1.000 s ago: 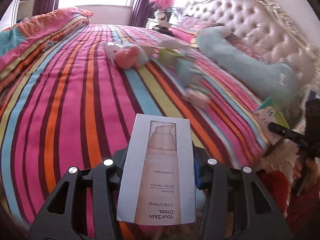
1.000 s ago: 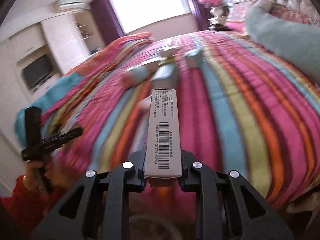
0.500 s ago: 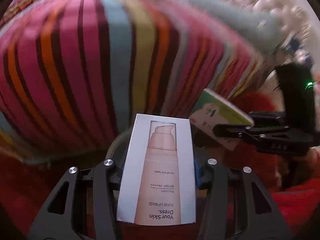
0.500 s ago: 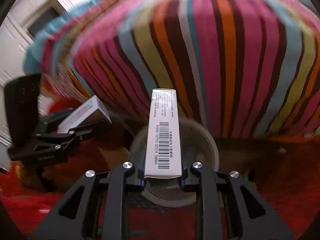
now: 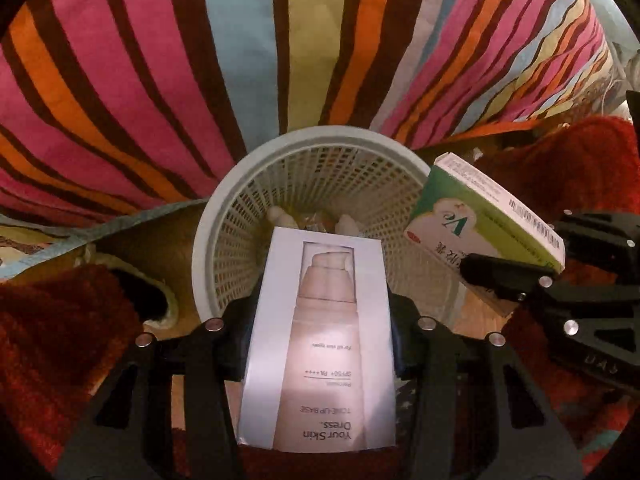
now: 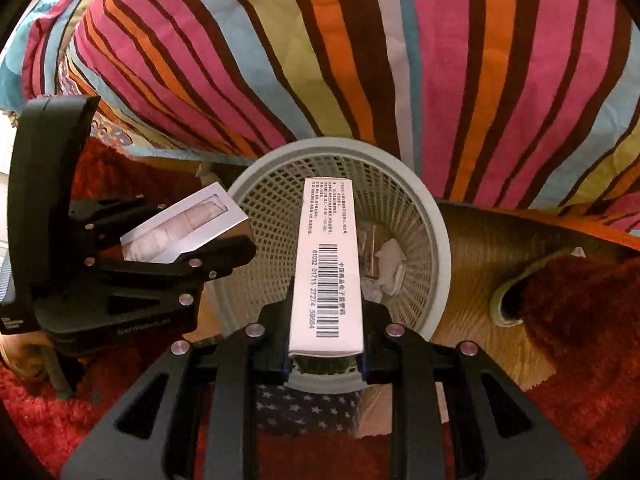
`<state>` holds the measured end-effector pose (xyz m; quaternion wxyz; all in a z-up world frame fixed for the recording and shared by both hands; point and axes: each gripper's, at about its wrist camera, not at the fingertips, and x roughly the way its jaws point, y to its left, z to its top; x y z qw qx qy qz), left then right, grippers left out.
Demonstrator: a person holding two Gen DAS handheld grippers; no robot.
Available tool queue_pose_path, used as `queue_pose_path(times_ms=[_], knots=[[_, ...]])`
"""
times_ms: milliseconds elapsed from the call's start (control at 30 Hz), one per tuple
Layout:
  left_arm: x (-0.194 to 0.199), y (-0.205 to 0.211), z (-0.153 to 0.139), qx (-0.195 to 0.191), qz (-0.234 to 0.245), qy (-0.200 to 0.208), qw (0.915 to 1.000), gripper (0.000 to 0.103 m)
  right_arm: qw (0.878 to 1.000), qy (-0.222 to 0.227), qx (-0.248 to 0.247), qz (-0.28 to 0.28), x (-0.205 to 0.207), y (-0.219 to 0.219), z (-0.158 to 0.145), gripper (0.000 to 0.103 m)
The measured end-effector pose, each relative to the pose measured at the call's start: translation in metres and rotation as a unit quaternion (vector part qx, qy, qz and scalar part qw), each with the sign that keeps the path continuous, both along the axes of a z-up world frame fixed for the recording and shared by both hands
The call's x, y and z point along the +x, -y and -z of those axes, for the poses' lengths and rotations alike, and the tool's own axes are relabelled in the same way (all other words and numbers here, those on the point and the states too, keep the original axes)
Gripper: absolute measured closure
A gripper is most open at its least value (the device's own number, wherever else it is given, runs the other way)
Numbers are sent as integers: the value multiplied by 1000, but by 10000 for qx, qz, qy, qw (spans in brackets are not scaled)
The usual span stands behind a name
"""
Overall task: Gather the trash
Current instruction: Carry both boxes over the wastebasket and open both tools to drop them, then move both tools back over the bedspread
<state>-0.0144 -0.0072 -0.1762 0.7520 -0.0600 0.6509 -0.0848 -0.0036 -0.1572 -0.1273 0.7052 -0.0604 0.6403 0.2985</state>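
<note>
My left gripper (image 5: 320,320) is shut on a white cosmetics box (image 5: 320,344) printed with a pump bottle, held over the mouth of a white mesh waste basket (image 5: 224,216). My right gripper (image 6: 326,344) is shut on a green and white box (image 6: 326,264), barcode side up, also above the basket (image 6: 436,240). Each gripper shows in the other's view: the right one with the green box (image 5: 480,224) at the right, the left one with the white box (image 6: 184,232) at the left. Crumpled trash (image 6: 392,264) lies in the basket.
The striped bed cover (image 5: 200,60) hangs down right behind the basket. A red shaggy rug (image 6: 580,312) covers the wooden floor around it. A star-patterned cloth (image 6: 308,408) lies in front of the basket.
Both grippers swung from over the bed down to the floor beside it. They now hold their boxes over the basket, closer to it than half a second ago.
</note>
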Motion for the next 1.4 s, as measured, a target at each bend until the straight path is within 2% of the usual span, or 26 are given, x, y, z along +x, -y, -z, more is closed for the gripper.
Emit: queue_pose_path(times_ms=[33,67,133,200,233,300,567,733,833,933,1000,1067,1100,1133,1167,1267,1333,1400], knots=[[1,0,2,31,-15,-62,10000,46,10000,-27,-28,-5,-1,0,2,81],[2,1,4,73,-28,-105,9999,32,10000,-71,-56,10,0,-1,5,81],[3,1,6,121,-60,-165,9998,18,9999,-140,-85,35,-1,4,8,73],[2,-1,6,172,-120,-163,9996,15,9998,-99,-161,96,1,7,8,34],[2,-3,6,140,-156,-170,9996,13,9997,-31,-186,168,1,9,7,29],[2,-7,8,20,-215,-190,9996,12,9995,30,-207,253,2,13,5,29],[2,-7,10,20,-229,-228,9995,12,9987,-68,-287,419,6,19,11,29],[-1,-6,3,18,-237,-94,9997,12,9987,182,-319,355,0,17,1,29],[-7,-7,-19,-109,-213,197,9995,12,9985,468,-141,227,-6,17,-21,29],[-15,-11,-61,-428,-87,535,9976,12,9946,995,236,169,-10,23,-65,29],[-16,-19,-102,-741,-32,855,9936,12,9861,1532,563,297,-5,31,-105,29],[-10,-30,-144,-778,-40,1410,9869,12,9715,2182,802,466,7,37,-145,27],[-3,-39,-168,-644,-84,1782,9818,12,9653,2413,846,529,13,38,-158,19],[4,-46,-186,-514,-144,2063,9770,12,9553,2753,900,595,23,38,-174,17],[19,-57,-208,-274,-243,2479,9681,12,9467,3032,883,634,34,36,-185,16],[60,-75,-238,395,-513,3055,9500,12,9320,3490,685,706,71,24,-203,16],[103,-88,-250,784,-672,3270,9394,12,9299,3534,727,711,94,17,-206,16],[140,-98,-252,886,-655,3370,9350,12,9316,3478,763,732,122,9,-205,16]])
